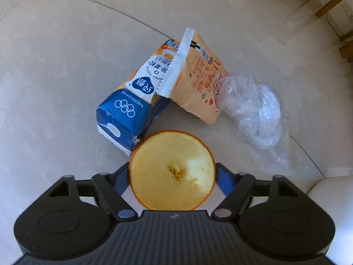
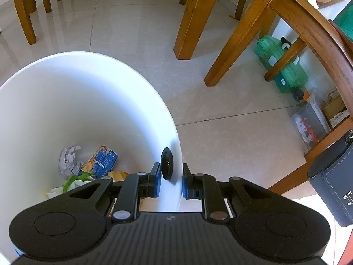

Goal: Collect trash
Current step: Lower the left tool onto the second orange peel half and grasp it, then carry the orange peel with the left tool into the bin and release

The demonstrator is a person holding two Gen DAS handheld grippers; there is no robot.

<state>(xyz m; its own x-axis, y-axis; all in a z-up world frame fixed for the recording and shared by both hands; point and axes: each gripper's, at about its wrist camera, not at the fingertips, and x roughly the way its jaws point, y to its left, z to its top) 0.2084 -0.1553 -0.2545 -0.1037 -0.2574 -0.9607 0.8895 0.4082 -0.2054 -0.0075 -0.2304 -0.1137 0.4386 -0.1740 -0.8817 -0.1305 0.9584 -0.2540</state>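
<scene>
In the left wrist view my left gripper (image 1: 172, 174) is shut on a hollow orange peel half (image 1: 172, 170), its pale inside facing the camera, above the floor. Beyond it on the tiles lie a blue and white milk carton (image 1: 130, 101), an orange snack wrapper (image 1: 194, 77) leaning on the carton, and a crumpled clear plastic bag (image 1: 253, 108). In the right wrist view my right gripper (image 2: 169, 183) is shut on the rim of a white trash bin (image 2: 88, 92), one finger inside, one outside. The bin holds a blue box (image 2: 102, 161), crumpled paper (image 2: 68, 160) and green scraps.
Wooden chair and table legs (image 2: 194, 19) stand on the tiled floor beyond the bin. A green container (image 2: 280, 64) and a clear plastic box (image 2: 308, 123) sit under the table at right. A dark case (image 2: 333, 183) is near my right gripper. The bin's edge (image 1: 333, 187) shows right of my left gripper.
</scene>
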